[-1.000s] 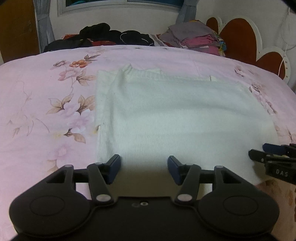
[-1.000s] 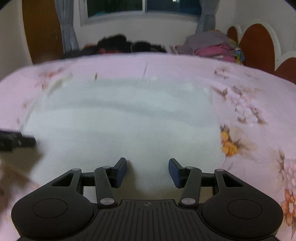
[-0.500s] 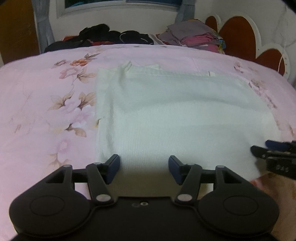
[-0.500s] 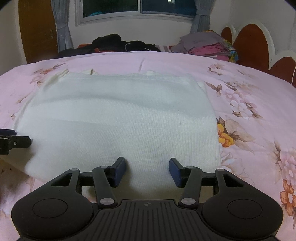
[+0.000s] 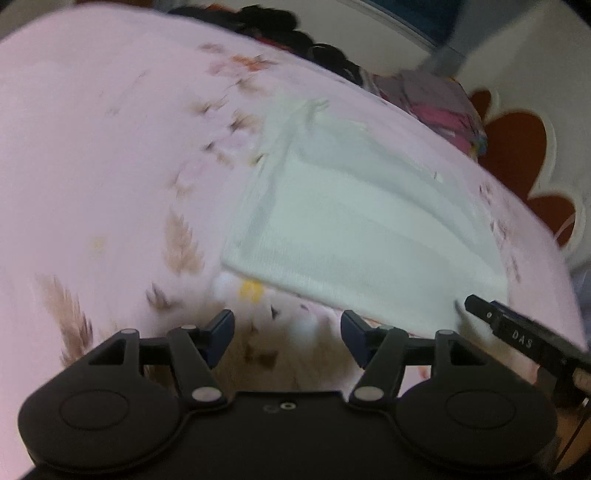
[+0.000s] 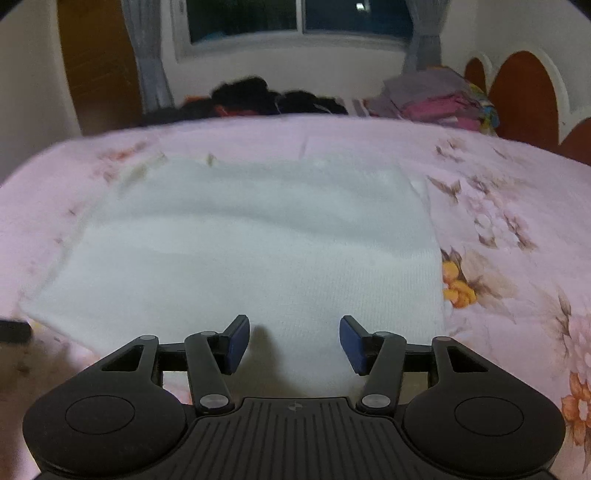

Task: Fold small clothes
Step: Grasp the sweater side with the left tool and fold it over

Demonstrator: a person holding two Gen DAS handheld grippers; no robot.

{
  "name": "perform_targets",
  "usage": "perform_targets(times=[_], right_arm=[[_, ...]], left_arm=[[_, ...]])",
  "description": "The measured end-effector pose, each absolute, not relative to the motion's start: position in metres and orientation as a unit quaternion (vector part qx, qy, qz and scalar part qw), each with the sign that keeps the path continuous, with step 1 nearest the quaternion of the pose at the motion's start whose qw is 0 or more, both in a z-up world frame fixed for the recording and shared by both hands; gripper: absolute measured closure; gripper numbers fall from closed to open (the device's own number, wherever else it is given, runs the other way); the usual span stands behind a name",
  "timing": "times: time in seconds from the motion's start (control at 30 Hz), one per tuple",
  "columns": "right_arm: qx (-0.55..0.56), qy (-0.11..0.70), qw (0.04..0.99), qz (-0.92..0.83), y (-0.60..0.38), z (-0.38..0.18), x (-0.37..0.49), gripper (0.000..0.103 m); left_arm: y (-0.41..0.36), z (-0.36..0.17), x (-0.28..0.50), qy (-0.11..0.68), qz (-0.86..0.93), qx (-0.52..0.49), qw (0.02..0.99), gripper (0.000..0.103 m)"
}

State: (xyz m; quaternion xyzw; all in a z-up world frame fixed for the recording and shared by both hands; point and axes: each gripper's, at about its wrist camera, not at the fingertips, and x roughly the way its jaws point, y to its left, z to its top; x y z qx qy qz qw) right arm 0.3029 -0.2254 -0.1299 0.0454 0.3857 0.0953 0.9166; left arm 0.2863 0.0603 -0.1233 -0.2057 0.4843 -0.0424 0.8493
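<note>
A white knit garment [image 5: 354, 236] [image 6: 258, 251] lies folded flat on the pink floral bedsheet [image 5: 92, 147]. My left gripper [image 5: 287, 338] hovers off the garment's near-left corner, over bare sheet; its jaws are opening and nothing is between them. The left wrist view is tilted and blurred. My right gripper [image 6: 294, 343] stands open over the garment's near edge, with cloth below the gap and not pinched. In the left wrist view the right gripper's fingers [image 5: 480, 308] poke in at the garment's near-right corner. A dark finger tip of the left gripper [image 6: 14, 330] shows at the left edge of the right wrist view.
At the bed's far side lie a heap of dark clothes [image 6: 266, 98] and a stack of folded grey and pink clothes [image 6: 436, 98]. A brown scalloped headboard [image 6: 524, 99] stands on the right. A window with grey curtains [image 6: 299, 18] is behind the bed.
My left gripper has pulled back and to the left off the garment, rolling so its view tilts, and its jaws widened. The right gripper has hardly moved.
</note>
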Motion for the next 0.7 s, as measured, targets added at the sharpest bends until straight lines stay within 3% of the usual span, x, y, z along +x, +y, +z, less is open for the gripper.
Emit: perform_targets(times=[0.3,0.43,0.7], right_arm=[[0.052,0.370,0.914,0.157,-0.217,-0.115,0.303,0.049],[0.047,0.368,0.912,0.173,-0.210,-0.114,0.309,0.049],[0.049,0.374,0.910,0.170,-0.188,-0.116,0.338,0.049]], left_arm=[[0.059,-0.152,0.298,0.445,-0.031,-0.345,0.826,0.040],[0.057,-0.161,0.310,0.413,-0.031,-0.386,0.824,0.033],[0.063,-0.175,0.342,0.368,-0.043,-0.434,0.821,0.033]])
